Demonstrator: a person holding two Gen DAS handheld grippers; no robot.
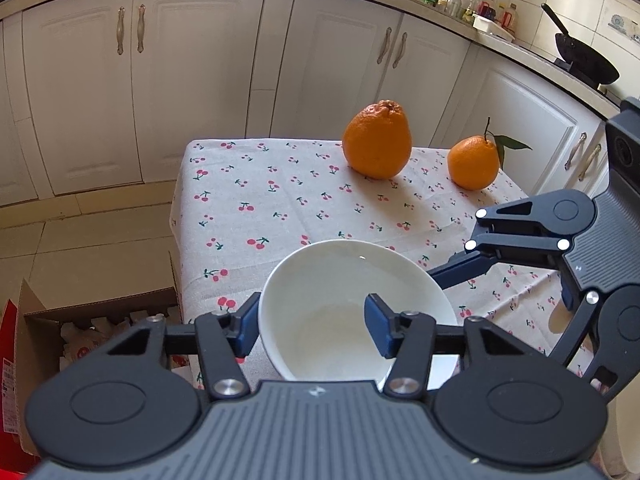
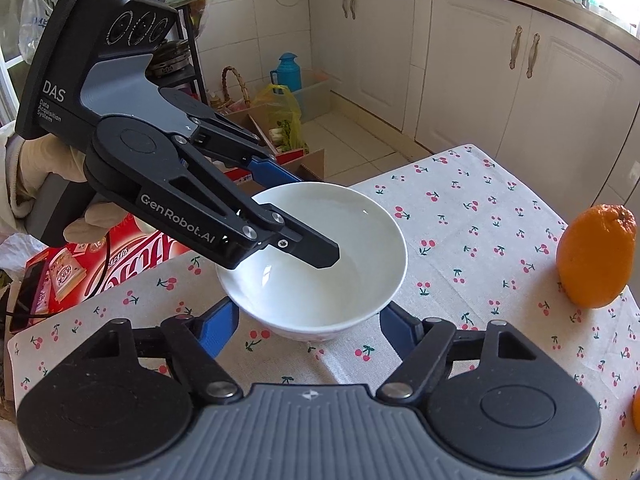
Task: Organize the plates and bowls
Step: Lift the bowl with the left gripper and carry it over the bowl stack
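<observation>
Straddling the white bowl [image 1: 352,304] rim with the left hand-held gripper [image 1: 316,326], one finger inside, one outside, not yet clamped. Flanking the bowl's base with the right hand-held gripper [image 2: 308,330], spread wide, holding nothing. Bowl sitting on the bench [image 2: 480,248]; best pinching squarely, lifting level. Beyond, an orange [image 1: 377,140].
</observation>
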